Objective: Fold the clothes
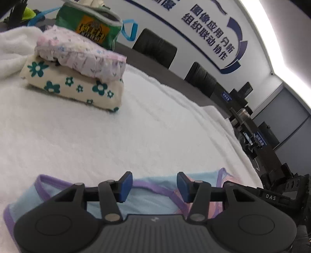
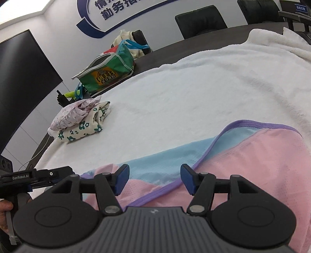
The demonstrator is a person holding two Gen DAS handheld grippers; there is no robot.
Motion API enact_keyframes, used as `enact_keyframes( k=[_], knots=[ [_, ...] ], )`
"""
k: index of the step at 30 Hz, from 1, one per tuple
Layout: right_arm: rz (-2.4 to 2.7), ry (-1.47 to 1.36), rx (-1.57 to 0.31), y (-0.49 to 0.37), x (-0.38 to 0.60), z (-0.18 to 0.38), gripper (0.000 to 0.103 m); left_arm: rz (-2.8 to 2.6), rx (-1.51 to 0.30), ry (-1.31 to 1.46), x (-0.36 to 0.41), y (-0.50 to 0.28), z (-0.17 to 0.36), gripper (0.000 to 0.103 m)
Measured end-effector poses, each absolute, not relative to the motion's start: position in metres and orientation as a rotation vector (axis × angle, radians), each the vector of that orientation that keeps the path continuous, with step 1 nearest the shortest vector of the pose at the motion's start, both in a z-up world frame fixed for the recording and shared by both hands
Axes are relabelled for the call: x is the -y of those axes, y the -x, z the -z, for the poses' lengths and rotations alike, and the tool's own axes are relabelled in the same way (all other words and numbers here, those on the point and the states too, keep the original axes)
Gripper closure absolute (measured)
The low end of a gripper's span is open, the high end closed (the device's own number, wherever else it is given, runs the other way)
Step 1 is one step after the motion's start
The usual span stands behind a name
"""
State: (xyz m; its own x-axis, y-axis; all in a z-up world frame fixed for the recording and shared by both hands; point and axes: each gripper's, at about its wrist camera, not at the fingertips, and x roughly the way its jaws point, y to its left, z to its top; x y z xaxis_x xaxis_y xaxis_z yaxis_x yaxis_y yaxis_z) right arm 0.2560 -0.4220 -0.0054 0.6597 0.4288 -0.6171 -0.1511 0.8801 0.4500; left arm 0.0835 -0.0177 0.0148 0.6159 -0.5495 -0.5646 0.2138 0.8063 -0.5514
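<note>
A white wall (image 1: 159, 17) with blue lettering stands upper frame, black chairs (image 1: 155, 48) below; a dark screen (image 2: 23, 77), possibly a monitor, fills the left.

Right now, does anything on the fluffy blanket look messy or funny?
Only slightly. The pink-and-blue garment lies rumpled, one purple-edged flap turned over. On the folded pile, the lilac garment sits crooked atop the flowered one. Nothing looks spilled or torn.

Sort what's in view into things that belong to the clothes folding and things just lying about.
Belongs to the job:
pink and blue garment
folded stack of two garments
white blanket
left gripper, open
right gripper, open

Just lying about:
green bag
black chairs
dark screen
</note>
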Motion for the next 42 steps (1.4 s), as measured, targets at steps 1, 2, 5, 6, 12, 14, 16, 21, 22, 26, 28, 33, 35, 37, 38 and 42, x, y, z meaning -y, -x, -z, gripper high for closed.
enact_keyframes(
  k=[1, 2, 5, 6, 12, 14, 16, 21, 22, 26, 28, 33, 35, 37, 38, 42],
  knots=[
    [-0.338, -0.381, -0.786, -0.255, 0.423, 0.004, 0.043, 0.47, -0.781, 0.439, 0.015, -0.079, -0.018, 0.055],
    [-0.34, -0.383, -0.785, -0.254, 0.424, 0.003, 0.043, 0.488, -0.767, 0.408, 0.012, -0.074, -0.022, 0.054],
    [-0.344, -0.387, -0.783, -0.252, 0.426, 0.0, 0.043, 0.525, -0.8, 0.379, 0.008, -0.067, -0.025, 0.053],
    [-0.351, -0.391, -0.794, -0.252, 0.426, 0.0, 0.043, 0.534, -0.82, 0.384, 0.007, -0.066, -0.024, 0.053],
    [-0.378, -0.435, -0.875, -0.259, 0.425, 0.009, 0.044, 0.587, -0.91, 0.394, 0.037, -0.075, -0.011, 0.055],
    [-0.378, -0.44, -0.894, -0.256, 0.427, 0.009, 0.045, 0.594, -0.926, 0.415, 0.044, -0.081, -0.007, 0.055],
    [-0.384, -0.445, -0.888, -0.251, 0.431, 0.006, 0.045, 0.57, -0.936, 0.436, 0.049, -0.088, -0.003, 0.053],
    [-0.366, -0.428, -0.931, -0.267, 0.429, 0.023, 0.074, 0.473, -0.897, 0.436, 0.051, -0.108, 0.005, 0.092],
    [-0.364, -0.401, -0.929, -0.27, 0.426, 0.023, 0.083, 0.472, -0.892, 0.432, 0.051, -0.11, 0.006, 0.103],
    [-0.378, -0.311, -0.848, -0.287, 0.411, 0.016, 0.097, 0.435, -0.759, 0.454, 0.043, -0.11, -0.003, 0.102],
    [-0.367, -0.273, -0.792, -0.297, 0.405, 0.013, 0.099, 0.445, -0.742, 0.488, 0.036, -0.11, -0.007, 0.097],
    [-0.344, -0.254, -0.74, -0.295, 0.41, 0.003, 0.048, 0.471, -0.757, 0.413, 0.031, -0.091, -0.014, 0.073],
    [-0.341, -0.252, -0.729, -0.291, 0.414, -0.001, 0.033, 0.505, -0.765, 0.361, 0.033, -0.079, -0.015, 0.07],
    [-0.338, -0.25, -0.718, -0.287, 0.418, -0.006, 0.034, 0.536, -0.795, 0.341, 0.035, -0.073, -0.015, 0.068],
    [-0.336, -0.249, -0.712, -0.285, 0.419, -0.008, 0.034, 0.546, -0.804, 0.329, 0.038, -0.073, -0.015, 0.066],
    [-0.339, -0.208, -0.728, -0.284, 0.417, -0.007, 0.041, 0.538, -0.828, 0.262, 0.058, -0.084, -0.011, 0.065]
  ],
)
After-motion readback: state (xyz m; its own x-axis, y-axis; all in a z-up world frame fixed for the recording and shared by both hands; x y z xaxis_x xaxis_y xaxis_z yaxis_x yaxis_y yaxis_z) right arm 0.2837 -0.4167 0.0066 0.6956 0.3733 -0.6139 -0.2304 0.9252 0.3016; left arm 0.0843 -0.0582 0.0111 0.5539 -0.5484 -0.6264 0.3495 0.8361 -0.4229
